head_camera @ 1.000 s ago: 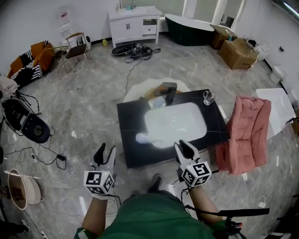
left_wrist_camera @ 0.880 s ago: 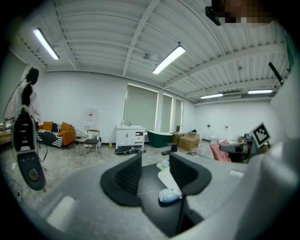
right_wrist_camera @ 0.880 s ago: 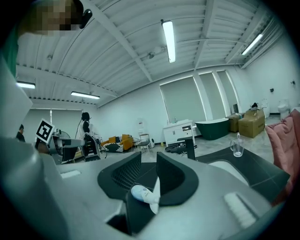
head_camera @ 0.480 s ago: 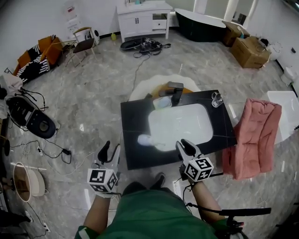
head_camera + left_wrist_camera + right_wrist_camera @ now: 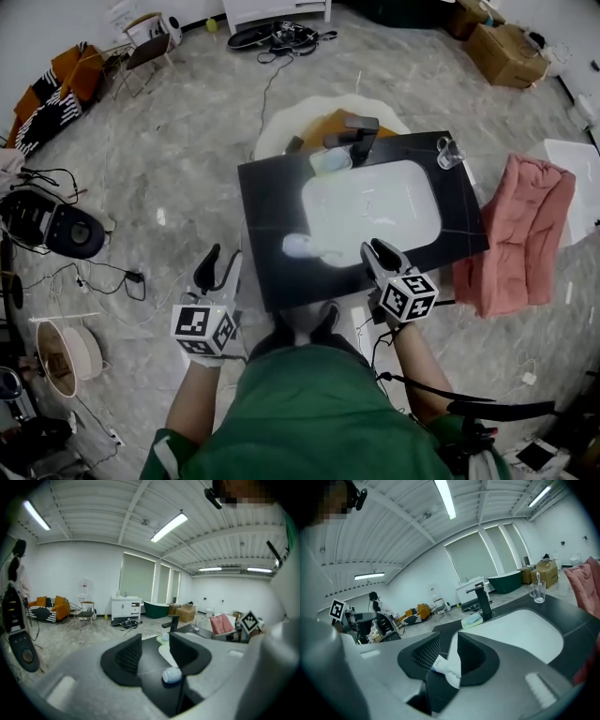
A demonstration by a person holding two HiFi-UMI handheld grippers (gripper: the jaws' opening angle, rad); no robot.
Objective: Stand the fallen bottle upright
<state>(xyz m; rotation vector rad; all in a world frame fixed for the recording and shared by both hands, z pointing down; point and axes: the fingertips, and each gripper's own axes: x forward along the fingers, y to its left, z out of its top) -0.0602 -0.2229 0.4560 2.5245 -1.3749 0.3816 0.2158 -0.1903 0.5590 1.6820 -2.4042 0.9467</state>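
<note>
My head camera looks steeply down on the worktop (image 5: 272, 202) — the cameras on my left claw (image 5: 218, 267) and right claw (image 5: 382, 253) skim it low, close.

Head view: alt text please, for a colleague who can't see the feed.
A white bottle lies on its side at the near-left rim of the white basin in a black countertop. The left gripper and right gripper sit either side of it, jaws apart, neither touching it.
</note>
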